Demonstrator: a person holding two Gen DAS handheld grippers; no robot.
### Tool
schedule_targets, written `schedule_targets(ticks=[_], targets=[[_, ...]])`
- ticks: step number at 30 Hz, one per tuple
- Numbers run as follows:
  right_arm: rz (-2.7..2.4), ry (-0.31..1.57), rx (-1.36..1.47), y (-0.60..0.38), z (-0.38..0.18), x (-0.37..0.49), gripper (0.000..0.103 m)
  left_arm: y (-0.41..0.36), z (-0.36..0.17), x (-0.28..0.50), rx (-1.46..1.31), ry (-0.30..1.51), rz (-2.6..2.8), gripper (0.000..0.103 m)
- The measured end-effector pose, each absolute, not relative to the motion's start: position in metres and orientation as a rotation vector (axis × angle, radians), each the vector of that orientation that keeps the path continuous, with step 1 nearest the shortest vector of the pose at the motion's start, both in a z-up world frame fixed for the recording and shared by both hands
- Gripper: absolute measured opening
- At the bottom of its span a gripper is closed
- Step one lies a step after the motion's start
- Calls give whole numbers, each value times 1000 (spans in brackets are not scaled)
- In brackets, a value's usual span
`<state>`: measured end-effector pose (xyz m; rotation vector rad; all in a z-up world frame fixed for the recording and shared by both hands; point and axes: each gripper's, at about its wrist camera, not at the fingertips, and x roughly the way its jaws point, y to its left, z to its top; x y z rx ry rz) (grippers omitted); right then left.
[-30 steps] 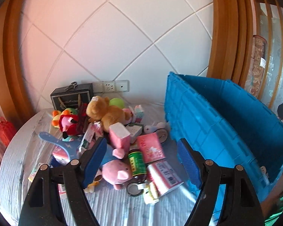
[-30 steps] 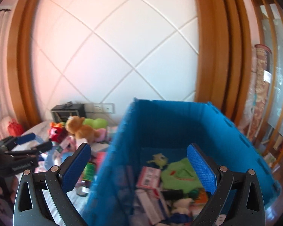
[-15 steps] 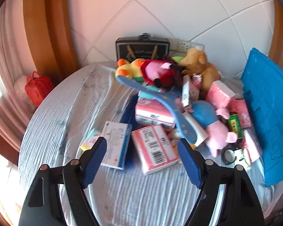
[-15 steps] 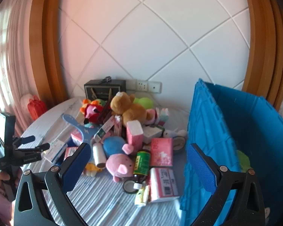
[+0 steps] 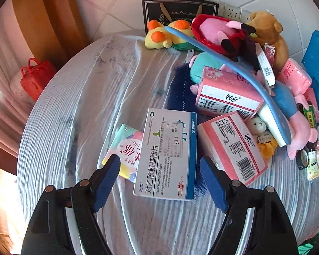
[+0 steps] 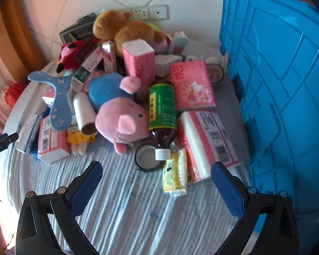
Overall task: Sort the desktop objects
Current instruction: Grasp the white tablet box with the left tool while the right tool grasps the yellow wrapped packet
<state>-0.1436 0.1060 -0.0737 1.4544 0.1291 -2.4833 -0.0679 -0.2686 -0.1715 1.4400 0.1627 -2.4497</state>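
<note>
- Round table under striped grey cloth (image 5: 78, 89), clutter piled against the wall.
- Left gripper (image 5: 159, 175) spread wide, straddling white-and-blue cardboard medicine box (image 5: 168, 153) (no contact).
- Right gripper (image 6: 156, 178) spread wide, empty, near brown glass bottle with green label (image 6: 162, 110); blue plastic crate (image 6: 282, 97) beside it.

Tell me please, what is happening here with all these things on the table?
A person is sorting a pile of toys, tissue packs and boxes, with a gripper in each hand. The left gripper hovers with jaws open on either side of a white and blue medicine box, not gripping it. The right gripper is open and empty, near a brown bottle and a pink pig plush. A blue crate stands to the right.
</note>
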Motion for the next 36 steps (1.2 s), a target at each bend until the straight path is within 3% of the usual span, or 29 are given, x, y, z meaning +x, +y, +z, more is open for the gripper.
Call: schedule_targets(ticks=[7,10,13,15,18,22,24,26,28,30,36], targets=[[-2497,68,1615,120,-104,-159,103,-276,-217,-95,1595,167,-2336,77],[-2494,66,1670,123,-115,-164,103,-275,-215,-94,1536,165,-2368,77],[-2453,31,1725,125,-130,-168,103,-272,-211,-86,1515,202,-2393,66],[-2433,28,1747,125,-138,-169,103,-271,-208,-80,1502,211,-2404,50],[-2408,9,1768,126,-146,-169,101,-269,-203,-70,1483,241,-2426,42],[-2372,47,1781,126,-154,-167,68,-269,-205,-67,1480,250,-2424,43],[-2353,48,1779,126,-157,-167,57,-268,-210,-72,1481,237,-2415,53],[-2339,44,1770,126,-160,-167,45,-267,-213,-78,1458,221,-2423,54],[-2329,45,1760,127,-161,-167,21,-263,-212,-80,1444,187,-2424,51],[-2331,41,1743,128,-160,-166,20,-260,-208,-74,1426,208,-2438,36],[-2339,54,1672,128,-147,-153,16,-253,-182,-41,1349,294,-2516,17]])
